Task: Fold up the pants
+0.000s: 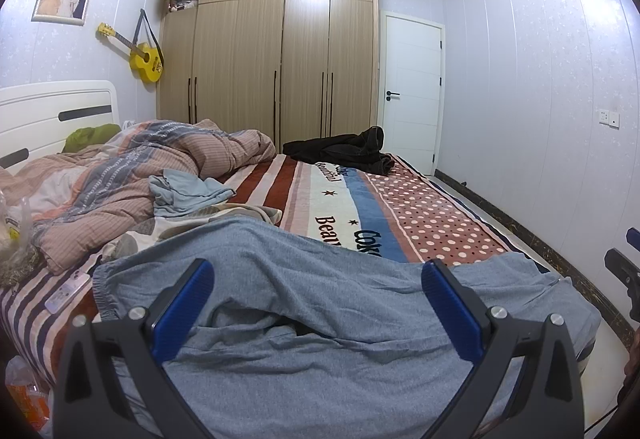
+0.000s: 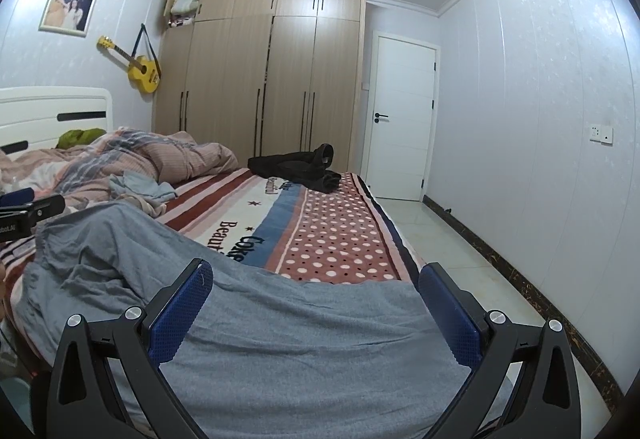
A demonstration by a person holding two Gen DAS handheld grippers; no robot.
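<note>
Grey-blue pants (image 1: 320, 303) lie rumpled across the near edge of the bed, elastic waistband at the left; they also show in the right wrist view (image 2: 304, 335). My left gripper (image 1: 318, 275) is open, its blue-padded fingers spread above the pants' middle, holding nothing. My right gripper (image 2: 316, 277) is open over the pants' right part, near the bed's edge, also empty. The right gripper's tip shows at the far right of the left wrist view (image 1: 624, 275). The left gripper shows at the left of the right wrist view (image 2: 24, 215).
The bed has a striped and dotted blanket (image 1: 404, 211). A crumpled quilt (image 1: 140, 167) and a light blue garment (image 1: 188, 191) lie left. Black clothes (image 1: 344, 151) lie at the far end. A phone (image 1: 66, 293) lies left of the pants. The tiled floor (image 2: 460, 251) lies to the right.
</note>
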